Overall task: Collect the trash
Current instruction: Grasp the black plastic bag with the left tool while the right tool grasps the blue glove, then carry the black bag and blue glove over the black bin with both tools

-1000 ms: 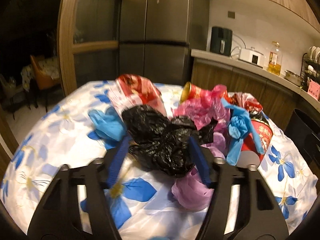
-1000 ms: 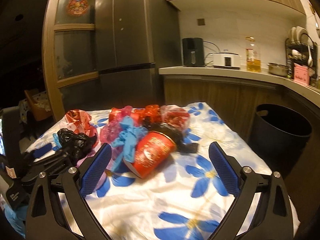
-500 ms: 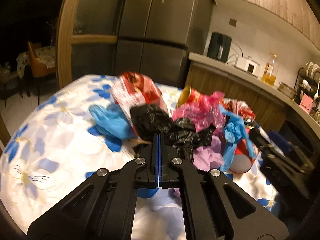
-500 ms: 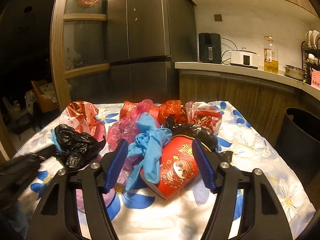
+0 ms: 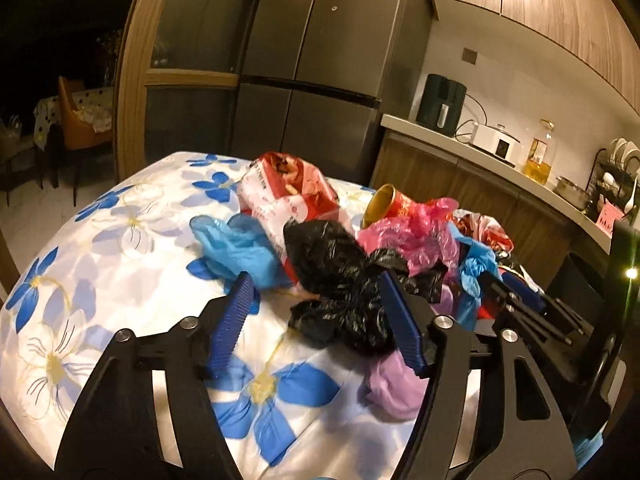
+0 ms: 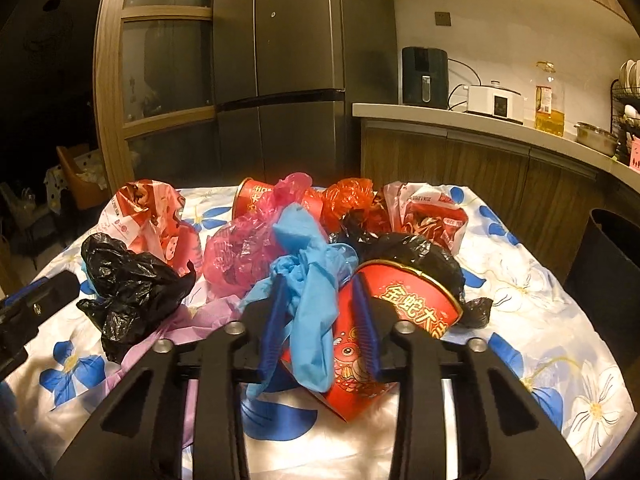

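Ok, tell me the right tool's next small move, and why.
Probably finish closing the right tool: its jaws have just been closing and now bracket the blue glove draped on the red cup, though whether the pads already pinch it is unclear. Then lift.

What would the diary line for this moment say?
left gripper: open by black bag, just opening | right gripper: closing around blue glove | table: trash piled

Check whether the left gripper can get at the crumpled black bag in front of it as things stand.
Probably yes. The left gripper has just reopened, and the black bag lies just beyond its fingertips on top of the pile, with nothing covering it.
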`<state>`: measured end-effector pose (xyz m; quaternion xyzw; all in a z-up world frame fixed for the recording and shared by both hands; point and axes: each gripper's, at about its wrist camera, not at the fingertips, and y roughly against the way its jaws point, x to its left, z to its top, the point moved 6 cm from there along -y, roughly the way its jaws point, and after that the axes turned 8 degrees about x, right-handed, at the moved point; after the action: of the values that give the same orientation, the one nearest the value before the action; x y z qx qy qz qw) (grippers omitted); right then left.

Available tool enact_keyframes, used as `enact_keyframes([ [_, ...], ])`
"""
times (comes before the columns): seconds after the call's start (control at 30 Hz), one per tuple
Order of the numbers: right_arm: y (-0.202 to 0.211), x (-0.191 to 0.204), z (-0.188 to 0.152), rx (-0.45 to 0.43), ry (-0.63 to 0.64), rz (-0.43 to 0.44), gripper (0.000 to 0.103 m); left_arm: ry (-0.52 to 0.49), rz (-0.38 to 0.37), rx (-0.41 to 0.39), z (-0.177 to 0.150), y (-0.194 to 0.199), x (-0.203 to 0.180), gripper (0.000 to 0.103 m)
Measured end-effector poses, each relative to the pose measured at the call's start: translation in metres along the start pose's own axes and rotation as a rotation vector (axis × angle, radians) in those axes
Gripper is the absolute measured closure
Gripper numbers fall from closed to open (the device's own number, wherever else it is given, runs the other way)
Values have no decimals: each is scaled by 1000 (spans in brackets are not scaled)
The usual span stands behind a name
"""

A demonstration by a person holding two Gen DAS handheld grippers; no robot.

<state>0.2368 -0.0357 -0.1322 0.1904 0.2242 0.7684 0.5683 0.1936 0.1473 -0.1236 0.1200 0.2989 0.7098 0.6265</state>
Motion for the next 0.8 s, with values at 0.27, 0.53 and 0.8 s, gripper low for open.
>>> enact_keyframes([
  [0.27, 5, 3, 1, -25, 2, 13, 94, -7, 19, 47, 21, -34, -4, 52],
  [0.53, 21, 0, 9, -66, 3, 27, 99, -22, 9, 44, 17, -30, -9, 103],
  [0.8, 62, -5, 23, -150, 13, 55, 100, -26, 9, -103, 34, 36, -17, 103],
])
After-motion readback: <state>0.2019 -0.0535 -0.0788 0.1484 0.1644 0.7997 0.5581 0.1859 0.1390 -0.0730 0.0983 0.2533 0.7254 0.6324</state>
